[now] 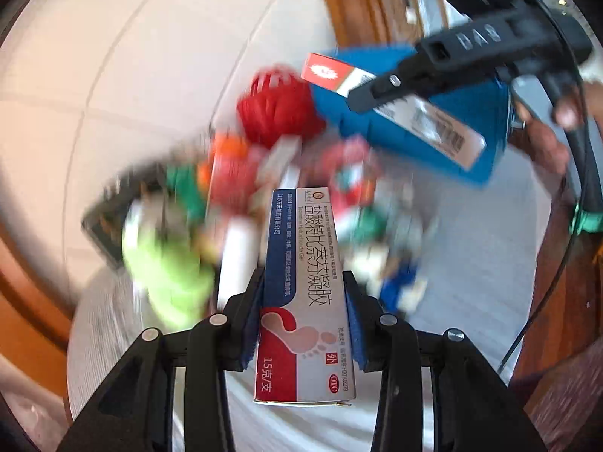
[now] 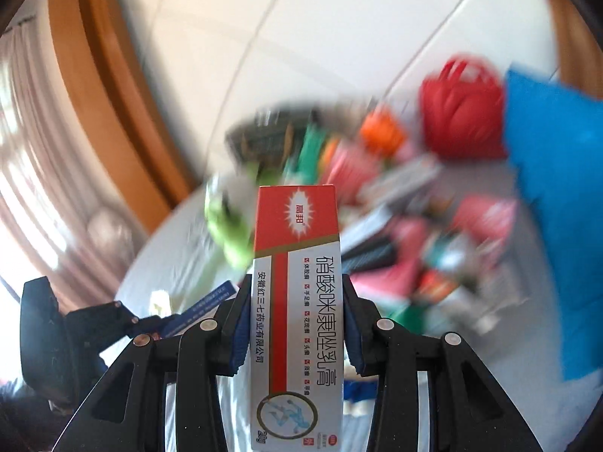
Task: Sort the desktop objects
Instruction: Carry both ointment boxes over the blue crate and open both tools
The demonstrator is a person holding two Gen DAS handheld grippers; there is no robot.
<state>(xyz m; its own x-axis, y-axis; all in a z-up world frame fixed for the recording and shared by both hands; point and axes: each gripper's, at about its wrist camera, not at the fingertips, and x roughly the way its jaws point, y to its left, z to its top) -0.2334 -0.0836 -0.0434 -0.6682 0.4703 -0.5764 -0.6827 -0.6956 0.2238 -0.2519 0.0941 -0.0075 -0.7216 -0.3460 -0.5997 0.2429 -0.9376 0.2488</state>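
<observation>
My left gripper (image 1: 304, 275) is shut on a blue, white and red medicine box (image 1: 297, 233) with a footprint picture, held lengthwise above the table. The right gripper (image 2: 296, 280) is shut on a red and white medicine box (image 2: 296, 226), also lifted. In the left wrist view the right gripper (image 1: 377, 90) shows at the upper right with its red and white box (image 1: 328, 71) over a blue bin. In the right wrist view the left gripper (image 2: 150, 324) sits at the lower left with its blue box (image 2: 203, 307).
A blurred heap of small coloured items (image 1: 339, 188) lies on the white-clothed table (image 1: 471, 245). Behind it stand a red basket (image 2: 459, 113) and a blue bin (image 2: 557, 188). A lime green object (image 1: 166, 263) and a dark tray (image 2: 264, 132) lie left. A hand (image 1: 550, 139) holds the right gripper.
</observation>
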